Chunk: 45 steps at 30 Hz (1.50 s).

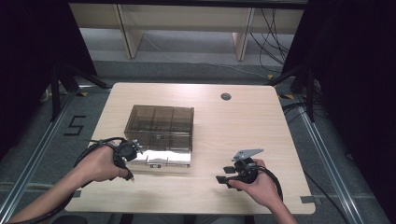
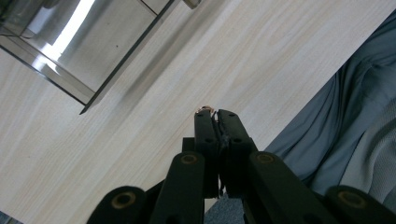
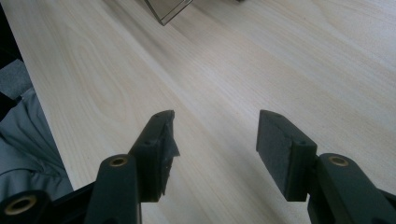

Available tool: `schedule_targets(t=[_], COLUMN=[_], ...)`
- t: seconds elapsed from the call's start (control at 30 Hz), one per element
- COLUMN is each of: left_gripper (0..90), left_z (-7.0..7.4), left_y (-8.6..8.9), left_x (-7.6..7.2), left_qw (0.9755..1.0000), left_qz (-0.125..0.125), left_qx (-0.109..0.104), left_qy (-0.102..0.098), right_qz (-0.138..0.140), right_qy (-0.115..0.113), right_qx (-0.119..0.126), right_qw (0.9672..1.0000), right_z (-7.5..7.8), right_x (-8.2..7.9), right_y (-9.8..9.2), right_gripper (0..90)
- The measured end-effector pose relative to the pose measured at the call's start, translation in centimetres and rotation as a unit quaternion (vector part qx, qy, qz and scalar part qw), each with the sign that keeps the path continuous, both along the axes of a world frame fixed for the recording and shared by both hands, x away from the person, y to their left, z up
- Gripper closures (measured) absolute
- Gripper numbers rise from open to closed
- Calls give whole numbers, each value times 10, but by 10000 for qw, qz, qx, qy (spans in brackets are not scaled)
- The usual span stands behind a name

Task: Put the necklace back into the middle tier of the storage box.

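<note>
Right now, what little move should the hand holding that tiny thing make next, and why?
Probably carry the left tool up over the compartment box and stop above one section. Its jaws are shut on a tiny object too small to identify, it hovers by the box's near corner, and the right tool is open, holding nothing.

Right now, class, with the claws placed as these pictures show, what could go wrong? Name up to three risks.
1. The left claw is shut on something small and copper-coloured, barely gripped at its tips; it could slip out onto the table and be hard to find.
2. That claw sits close to the smoky plastic compartment box; a careless swing might knock or shove it.
3. The right claw is open near the table's front edge, where its trailing cable could snag.
</note>
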<state>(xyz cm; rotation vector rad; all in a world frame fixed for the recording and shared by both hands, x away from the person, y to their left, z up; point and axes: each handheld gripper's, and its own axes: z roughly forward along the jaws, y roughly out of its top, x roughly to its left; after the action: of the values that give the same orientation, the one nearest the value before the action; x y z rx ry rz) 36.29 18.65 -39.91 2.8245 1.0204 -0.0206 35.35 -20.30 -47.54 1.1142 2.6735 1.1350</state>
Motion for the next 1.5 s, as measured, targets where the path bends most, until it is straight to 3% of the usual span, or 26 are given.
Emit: schedule_targets(t=[0.57,0.6,0.63,0.7,0.77,0.9,0.93,1.2,1.23,1.33,1.37,1.5], left_gripper=[870,870,870,870,870,870,870,870,870,870,870,870], left_z=[13,13,13,14,16,18,18,23,23,24,25,27], left_y=[8,9,12,12,13,14,13,13,13,13,14,14], left_x=[10,11,18,20,20,21,19,22,22,24,26,27], left_qw=[9998,9998,9996,9995,9998,9999,9998,9997,9992,9990,9993,9991], left_qz=[200,180,-153,-231,-56,-11,159,244,392,444,350,421], left_qx=[-66,-69,-113,-124,-126,-81,-80,-37,-79,-95,-107,-74], left_qy=[3,-23,-190,-195,-159,-119,-98,-48,-28,-25,-102,-27], right_qz=[-16,1,4,7,-9,9,-9,-9,-6,0,-7,-5], right_qy=[-17,5,8,24,56,50,40,43,36,50,46,43], right_qx=[15,-3,-1,5,-4,5,0,-2,-1,-2,-4,3], right_qw=[10000,10000,10000,10000,10000,10000,10000,10000,10000,10000,10000,10000], right_z=[0,0,0,0,0,0,0,0,0,-1,-1,0], right_x=[0,0,0,0,0,0,0,0,0,0,0,0], right_y=[0,0,0,0,1,0,0,1,0,1,1,1], right_gripper=[470,470,470,470,470,470,470,470,470,470,470,470])
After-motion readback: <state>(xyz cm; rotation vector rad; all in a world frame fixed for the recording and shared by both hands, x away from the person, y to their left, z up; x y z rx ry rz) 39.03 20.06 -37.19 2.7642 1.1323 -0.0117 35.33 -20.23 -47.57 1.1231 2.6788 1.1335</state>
